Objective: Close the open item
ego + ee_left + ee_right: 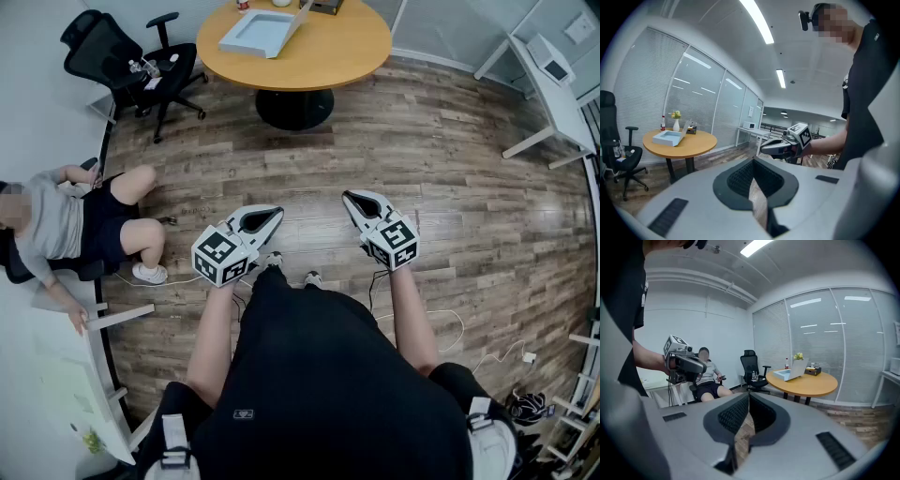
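Observation:
A shallow light-blue box [255, 31] with its lid [296, 19] raised stands on the round wooden table [356, 56] at the far side of the room. It also shows as the box [668, 137] in the left gripper view and the box [788, 374] in the right gripper view. I hold both grippers side by side in front of my body, well short of the table. My left gripper [274, 214] [752, 162] is shut and holds nothing. My right gripper [349, 197] [748, 397] is likewise shut and holds nothing.
A black office chair [122, 56] stands left of the table. A person [75, 225] sits at the left by a white desk [80, 375]. Another white desk [553, 94] is at the far right. Cables [450, 323] lie on the wood floor. A vase [676, 123] stands on the table.

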`<state>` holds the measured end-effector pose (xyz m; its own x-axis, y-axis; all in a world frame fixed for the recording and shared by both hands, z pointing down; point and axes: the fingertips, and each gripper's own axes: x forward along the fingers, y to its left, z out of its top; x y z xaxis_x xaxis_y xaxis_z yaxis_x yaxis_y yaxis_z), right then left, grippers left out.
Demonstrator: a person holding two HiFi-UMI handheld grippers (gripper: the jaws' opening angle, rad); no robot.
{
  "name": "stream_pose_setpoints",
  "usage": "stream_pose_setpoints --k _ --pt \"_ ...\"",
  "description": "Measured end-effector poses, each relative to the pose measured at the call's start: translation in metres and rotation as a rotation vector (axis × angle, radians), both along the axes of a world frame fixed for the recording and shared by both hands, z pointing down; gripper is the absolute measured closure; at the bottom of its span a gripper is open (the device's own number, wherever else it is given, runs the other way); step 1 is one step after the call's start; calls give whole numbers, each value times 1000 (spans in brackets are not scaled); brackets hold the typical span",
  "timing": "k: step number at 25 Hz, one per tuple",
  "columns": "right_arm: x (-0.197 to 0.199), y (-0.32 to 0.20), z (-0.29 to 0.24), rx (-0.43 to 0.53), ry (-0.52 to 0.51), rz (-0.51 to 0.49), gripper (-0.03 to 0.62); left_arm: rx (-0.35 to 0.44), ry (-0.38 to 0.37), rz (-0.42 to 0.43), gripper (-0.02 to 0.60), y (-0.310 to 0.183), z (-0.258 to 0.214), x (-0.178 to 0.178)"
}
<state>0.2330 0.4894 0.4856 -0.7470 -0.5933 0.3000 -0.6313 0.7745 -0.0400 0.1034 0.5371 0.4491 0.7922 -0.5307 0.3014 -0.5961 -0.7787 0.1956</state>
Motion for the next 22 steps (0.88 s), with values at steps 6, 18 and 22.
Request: stream_pose_setpoints --k 6,18,22 --pt "6 -4 6 -67 -92 6 586 1 16 -51 577 -4 1 -2" --pt "-11 -27 14 -76 -43 -42 586 -7 31 -143 577 -18 6 -21" --pt "-16 -44 14 -75 -49 -15 586 -13 38 -148 577 -35 7 -34"
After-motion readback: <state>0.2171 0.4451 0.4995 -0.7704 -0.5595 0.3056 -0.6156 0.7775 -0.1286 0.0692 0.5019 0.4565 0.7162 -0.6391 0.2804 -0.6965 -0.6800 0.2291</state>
